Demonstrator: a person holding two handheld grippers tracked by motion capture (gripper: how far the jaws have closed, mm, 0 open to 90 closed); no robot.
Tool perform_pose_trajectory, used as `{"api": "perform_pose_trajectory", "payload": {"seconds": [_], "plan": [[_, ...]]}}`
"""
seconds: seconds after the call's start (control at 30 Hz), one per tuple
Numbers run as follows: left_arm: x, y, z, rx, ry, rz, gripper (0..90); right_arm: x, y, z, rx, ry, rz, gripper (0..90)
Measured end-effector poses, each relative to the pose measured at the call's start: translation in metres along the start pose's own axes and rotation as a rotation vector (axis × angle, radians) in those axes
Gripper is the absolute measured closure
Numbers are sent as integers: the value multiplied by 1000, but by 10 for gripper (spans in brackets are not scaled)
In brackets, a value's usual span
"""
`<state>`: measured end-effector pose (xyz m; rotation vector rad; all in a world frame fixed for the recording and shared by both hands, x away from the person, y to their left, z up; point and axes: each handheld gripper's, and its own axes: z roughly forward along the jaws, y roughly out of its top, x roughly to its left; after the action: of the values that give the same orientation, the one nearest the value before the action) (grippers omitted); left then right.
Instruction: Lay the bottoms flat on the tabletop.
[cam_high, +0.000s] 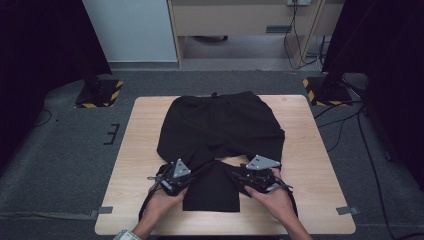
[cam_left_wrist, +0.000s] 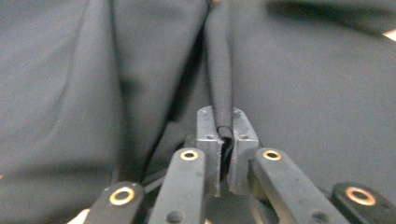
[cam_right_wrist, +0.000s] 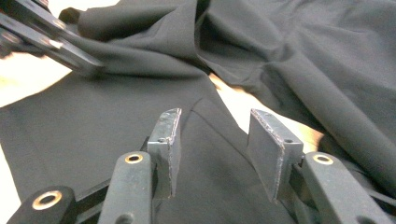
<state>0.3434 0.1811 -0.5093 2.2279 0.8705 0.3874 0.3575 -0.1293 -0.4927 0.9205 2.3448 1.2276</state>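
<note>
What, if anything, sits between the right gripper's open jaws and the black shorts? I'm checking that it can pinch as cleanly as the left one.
Nothing visible does. The right gripper hangs open directly over the black shorts, bare cloth between its jaws. The left gripper is shut on a fold.

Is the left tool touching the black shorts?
Touching. In the left gripper view the left tool pinches a fold of the black shorts.

Wooden table (cam_high: 310, 150), black shorts (cam_high: 220, 125) lying on it
</note>
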Motion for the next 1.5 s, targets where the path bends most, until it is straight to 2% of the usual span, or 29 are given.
{"api": "perform_pose_trajectory", "payload": {"seconds": [0.07,0.23,0.3,0.37,0.47,0.53,0.67,0.7,0.77,0.8,0.87,0.93,1.0,1.07,1.17,1.23,1.27,1.33,1.43,1.5], "plan": [[4,-9,-14,0,-11,-2,867,5,1,4,12,8,-17,555],[14,-32,-41,39,-22,10,870,18,4,15,37,30,-47,558],[19,-43,-50,51,-24,5,868,22,7,21,45,43,-46,557],[23,-49,-55,52,-23,1,863,25,10,28,51,61,-45,557],[28,-54,-63,56,-9,1,863,30,16,39,59,111,-26,541],[33,-58,-67,55,-17,-14,867,35,20,48,71,141,-12,495],[42,-66,-72,59,-5,-47,866,40,29,64,75,136,-8,434],[43,-67,-73,57,-1,-53,866,41,31,68,72,124,-2,432],[44,-68,-74,55,3,-56,866,41,35,76,63,129,6,436],[45,-68,-74,57,2,-57,866,42,37,80,70,129,10,453],[44,-68,-75,65,3,-45,866,43,38,87,70,135,19,588],[43,-69,-77,72,-1,-37,866,45,37,90,75,135,15,785],[43,-73,-80,87,2,-30,867,47,36,89,84,151,4,885],[44,-78,-84,89,-2,-36,867,49,34,84,98,151,3,900],[43,-85,-91,95,-1,-24,865,51,26,71,126,172,-7,900],[43,-89,-94,85,-7,-34,832,53,20,63,139,183,-11,900],[44,-90,-95,79,-12,-39,778,54,14,59,149,202,-5,900],[46,-89,-96,42,0,-56,587,56,7,55,168,221,-5,882],[52,-80,-95,-2,21,-44,467,53,1,52,160,217,-9,759],[59,-71,-93,-11,40,-44,422,49,1,50,148,185,-6,669]]}}
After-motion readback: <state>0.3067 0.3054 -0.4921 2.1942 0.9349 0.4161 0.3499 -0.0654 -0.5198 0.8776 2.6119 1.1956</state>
